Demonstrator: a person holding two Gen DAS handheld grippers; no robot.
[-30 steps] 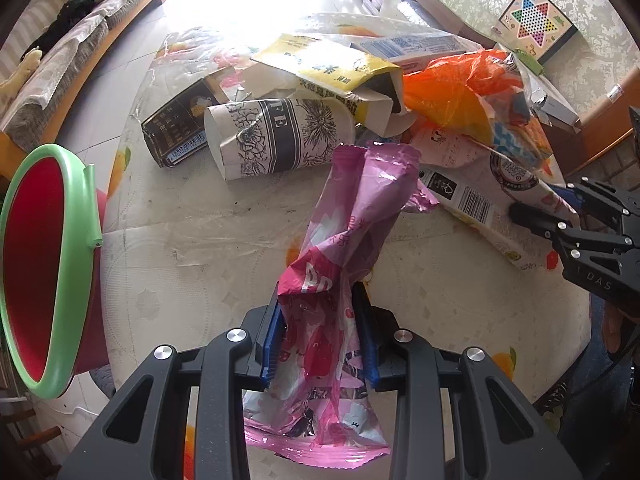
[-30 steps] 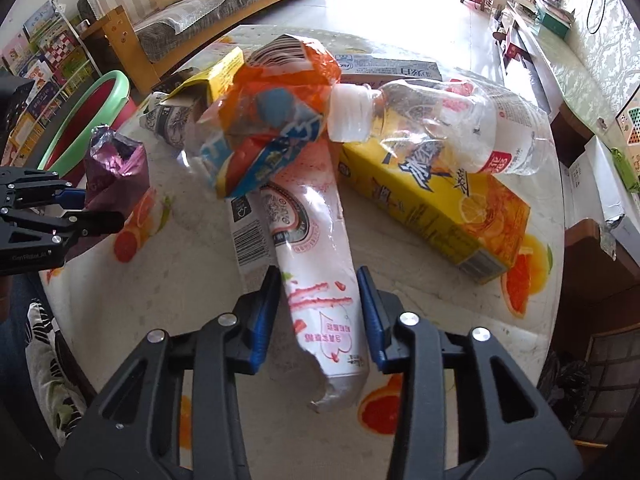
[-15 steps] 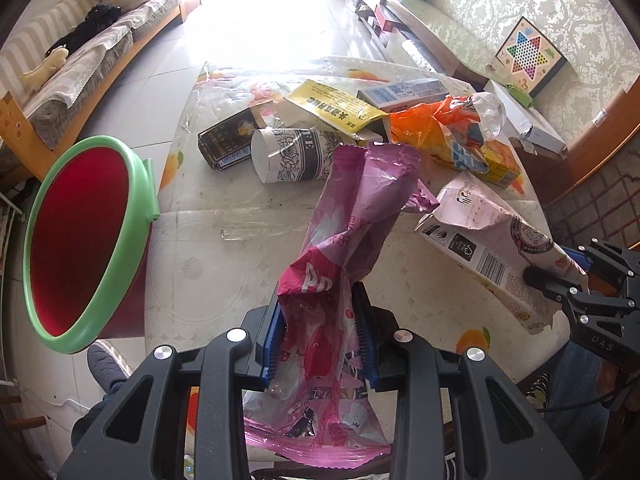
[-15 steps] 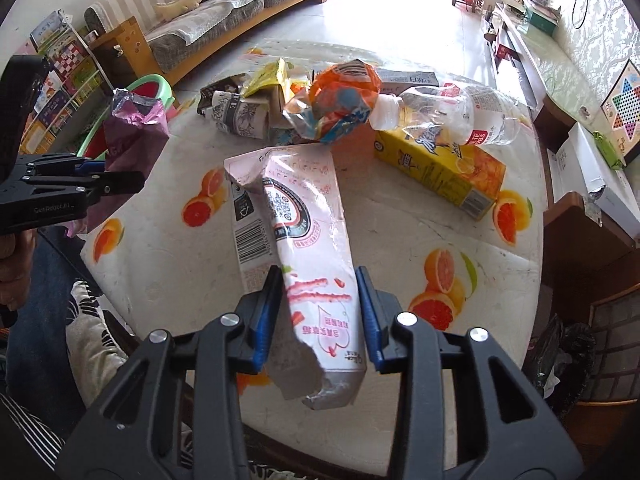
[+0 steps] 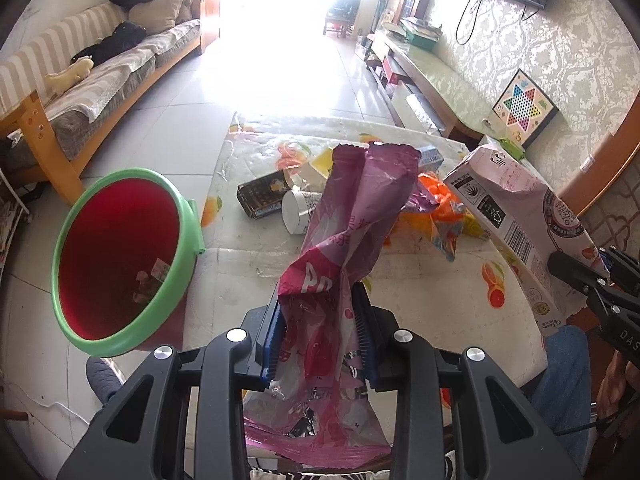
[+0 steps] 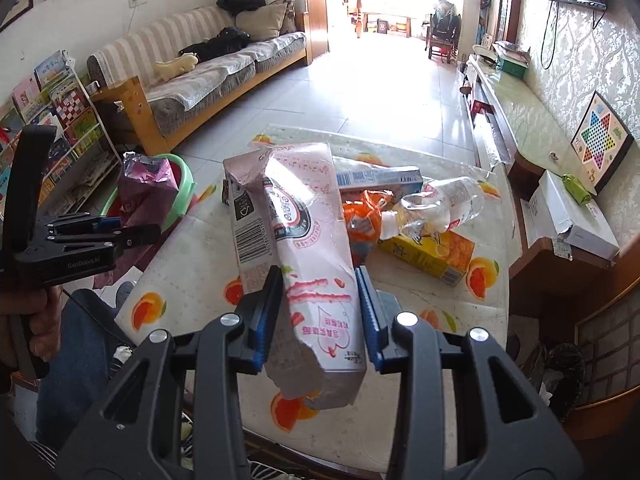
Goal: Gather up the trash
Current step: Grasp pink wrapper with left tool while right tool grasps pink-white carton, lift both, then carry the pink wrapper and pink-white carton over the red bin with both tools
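My left gripper is shut on a crumpled magenta foil bag, held up above the near table edge. My right gripper is shut on a pale pink carton with a barcode, lifted off the table; that carton shows at the right of the left wrist view, and the magenta bag at the left of the right wrist view. A red bin with a green rim stands on the floor left of the table, with scraps at its bottom.
On the fruit-print table lie an orange bag, a clear plastic bottle, a yellow box, a blue-white box, a paper cup and a dark box. A sofa lines the left wall.
Both grippers rose and drew back from the table, each carrying its piece of trash. The carton left the tabletop. More of the bin's inside now shows.
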